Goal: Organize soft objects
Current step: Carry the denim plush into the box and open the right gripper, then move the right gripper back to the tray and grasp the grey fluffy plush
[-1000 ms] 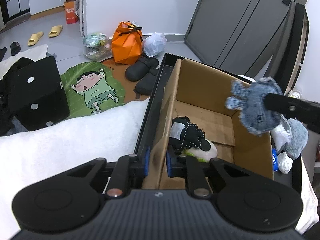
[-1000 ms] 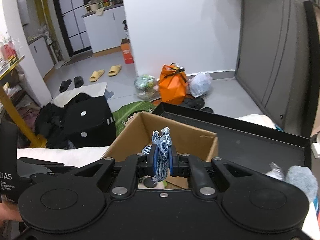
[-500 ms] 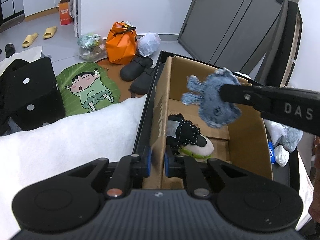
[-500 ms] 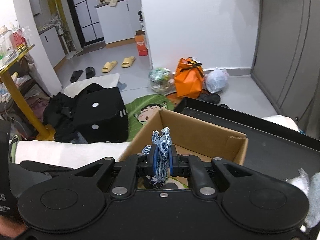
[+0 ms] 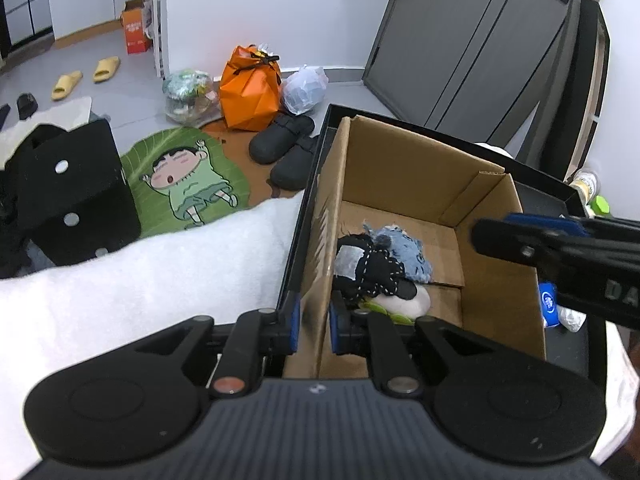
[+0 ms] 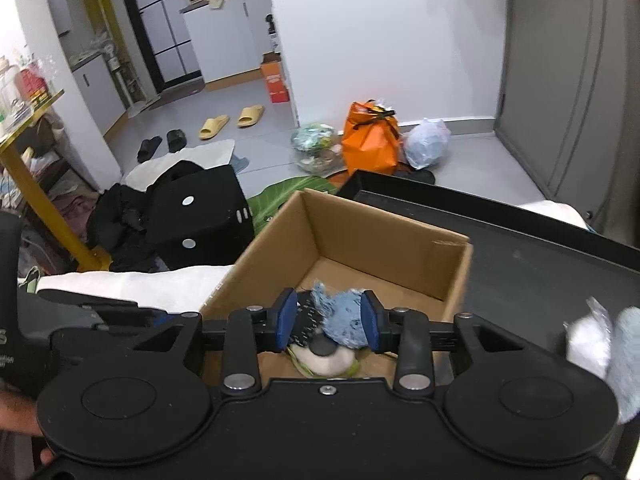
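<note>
A brown cardboard box (image 5: 404, 168) (image 6: 392, 244) stands in a black tray (image 6: 540, 264). My left gripper (image 5: 313, 322) is shut on the box's near left wall. In the box lie a blue denim soft toy (image 5: 408, 254) (image 6: 346, 316), a black stitched soft toy (image 5: 372, 268) and a white one (image 5: 404, 304). My right gripper (image 6: 327, 322) is open above the box, its jaws wide apart with the denim toy below and between them. It also shows in the left wrist view (image 5: 520, 228) at the right.
More soft items (image 6: 600, 340) lie on the tray at the right. A white blanket (image 5: 140, 280) lies left of the tray. On the floor are a black cube (image 5: 68, 196), a green cartoon mat (image 5: 184, 180), black shoes (image 5: 284, 144) and an orange bag (image 5: 250, 88).
My right gripper carried the denim toy over the box, opened, and the toy dropped onto the other toys. My left gripper kept its hold on the box wall.
</note>
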Tool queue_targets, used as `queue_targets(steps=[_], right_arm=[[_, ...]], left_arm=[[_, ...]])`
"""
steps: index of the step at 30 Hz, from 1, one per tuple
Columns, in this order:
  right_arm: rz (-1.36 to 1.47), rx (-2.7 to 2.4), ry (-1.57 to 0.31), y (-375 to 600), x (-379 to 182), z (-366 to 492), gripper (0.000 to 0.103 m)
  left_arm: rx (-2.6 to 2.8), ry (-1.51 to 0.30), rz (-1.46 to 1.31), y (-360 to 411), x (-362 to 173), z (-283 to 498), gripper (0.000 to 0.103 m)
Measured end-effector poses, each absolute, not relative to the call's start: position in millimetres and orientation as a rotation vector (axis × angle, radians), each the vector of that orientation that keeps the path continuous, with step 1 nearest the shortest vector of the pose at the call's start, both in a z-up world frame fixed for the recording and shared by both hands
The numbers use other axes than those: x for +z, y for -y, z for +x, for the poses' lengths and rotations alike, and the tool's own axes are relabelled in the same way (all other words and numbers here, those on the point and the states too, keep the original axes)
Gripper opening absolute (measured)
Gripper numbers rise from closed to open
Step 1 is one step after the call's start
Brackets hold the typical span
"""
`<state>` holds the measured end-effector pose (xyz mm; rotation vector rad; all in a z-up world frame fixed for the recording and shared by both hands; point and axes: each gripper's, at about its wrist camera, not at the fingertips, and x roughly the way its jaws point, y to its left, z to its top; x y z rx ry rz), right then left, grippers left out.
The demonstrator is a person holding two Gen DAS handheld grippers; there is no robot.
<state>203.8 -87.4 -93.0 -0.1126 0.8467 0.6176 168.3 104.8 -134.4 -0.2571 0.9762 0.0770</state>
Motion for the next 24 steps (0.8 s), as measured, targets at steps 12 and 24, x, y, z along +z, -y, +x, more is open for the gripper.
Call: queue_targets(steps=[12,24], right_arm=[[-0.095,0.491,-0.799,138.6,-87.8,183.5,0.064],[-0.056,0.372,-0.778,180.2,-96.1,180.0,0.082]], left_arm=[[0.088,-0.98,-0.228,-95.4,-127.0,170.2,0.043],[0.078,-0.983,-0.168,-76.8,-120.1,173.8,0.062]])
